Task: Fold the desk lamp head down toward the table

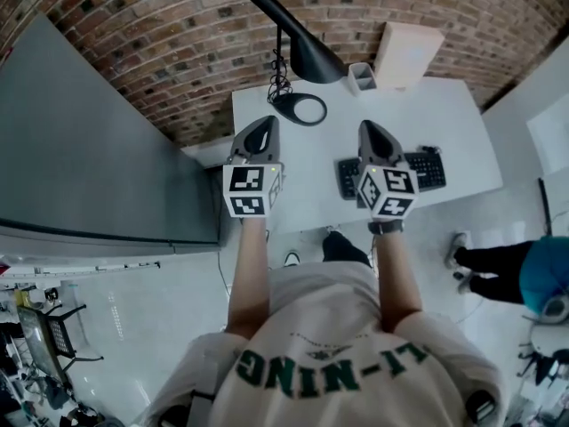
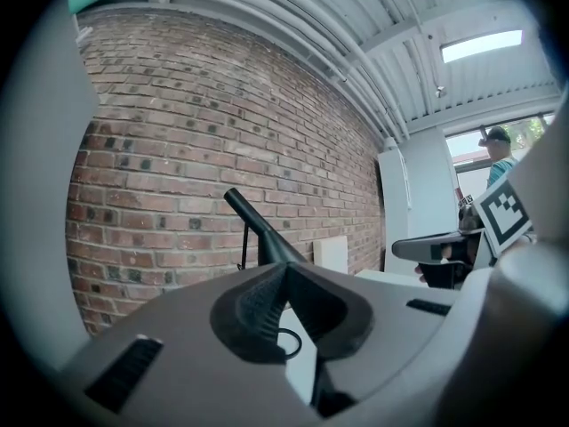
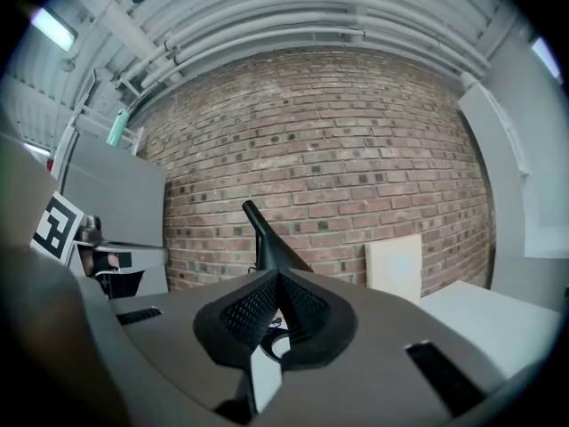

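A black desk lamp stands at the back of the white desk (image 1: 444,118). Its cone head (image 1: 307,43) is tilted up on a thin stem above a ring base (image 1: 300,108). My left gripper (image 1: 264,126) hovers over the desk's left front part, short of the base, shut on nothing. My right gripper (image 1: 370,132) hovers to its right above a keyboard (image 1: 428,169), also shut and empty. The left gripper view shows the lamp head (image 2: 260,229) beyond the closed jaws of the left gripper (image 2: 283,270). The right gripper view shows the lamp head (image 3: 271,241) above the right gripper (image 3: 276,278).
A white cup (image 1: 360,78) and a pale board (image 1: 406,53) stand against the brick wall behind the lamp. A grey partition (image 1: 89,149) runs along the desk's left side. A person in a teal cap (image 1: 542,269) is at the right.
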